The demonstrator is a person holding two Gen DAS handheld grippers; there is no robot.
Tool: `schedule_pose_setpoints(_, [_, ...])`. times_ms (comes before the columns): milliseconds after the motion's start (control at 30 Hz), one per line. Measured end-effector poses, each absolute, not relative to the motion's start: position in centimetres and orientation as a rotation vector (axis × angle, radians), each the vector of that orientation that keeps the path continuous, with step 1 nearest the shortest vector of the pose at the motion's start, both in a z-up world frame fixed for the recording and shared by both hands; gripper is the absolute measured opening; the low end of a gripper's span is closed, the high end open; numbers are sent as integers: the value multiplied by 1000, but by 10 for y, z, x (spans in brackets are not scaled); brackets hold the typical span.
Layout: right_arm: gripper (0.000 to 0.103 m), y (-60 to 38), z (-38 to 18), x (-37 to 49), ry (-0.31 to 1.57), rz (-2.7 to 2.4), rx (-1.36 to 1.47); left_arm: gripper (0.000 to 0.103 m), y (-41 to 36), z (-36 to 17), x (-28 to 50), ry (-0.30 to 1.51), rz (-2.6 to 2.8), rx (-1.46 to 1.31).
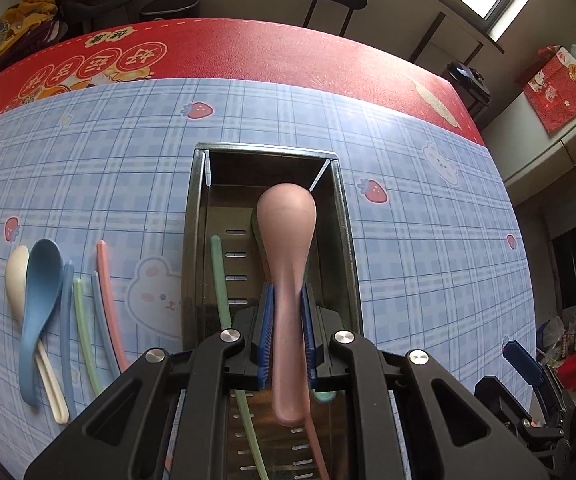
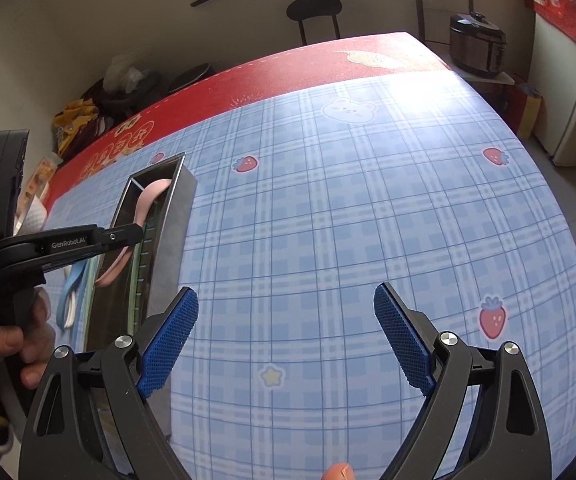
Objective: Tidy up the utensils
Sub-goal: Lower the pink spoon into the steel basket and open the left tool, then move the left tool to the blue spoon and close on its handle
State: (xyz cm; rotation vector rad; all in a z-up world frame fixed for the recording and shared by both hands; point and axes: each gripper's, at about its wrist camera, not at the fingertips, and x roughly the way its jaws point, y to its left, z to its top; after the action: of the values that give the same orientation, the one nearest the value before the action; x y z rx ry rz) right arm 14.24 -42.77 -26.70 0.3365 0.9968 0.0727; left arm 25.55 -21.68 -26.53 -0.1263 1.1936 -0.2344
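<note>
The left gripper (image 1: 288,334) is squeezing the handle of a pink spoon (image 1: 288,240) and holds it over the metal box (image 1: 343,216). A green chopstick (image 1: 220,280) already lies inside the box. The right gripper (image 2: 286,336) is wide open with nothing in it, above the blue checked cloth (image 2: 367,220). A blue spoon (image 1: 40,312), a cream spoon (image 1: 16,272) and more chopsticks (image 1: 88,320) wait on the cloth left of the box. If the spoon is let go too high, it could bounce, hit the box edge, or land crooked on the chopstick
</note>
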Motion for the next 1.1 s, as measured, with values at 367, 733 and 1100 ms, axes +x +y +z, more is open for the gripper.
schedule_pose_setpoints(367, [87,-430,-266,137,999,40,367,14,-216,-264,257,1235,-313,-166])
schedule_pose_setpoints(733, [87,-392,-255,132,981,70,379,33,-177,-223,215,1106,-362,-113])
schedule_pose_setpoints(1100, [87,-336,-240,126,951,134,405,40,-84,-202,162,979,-280,-80])
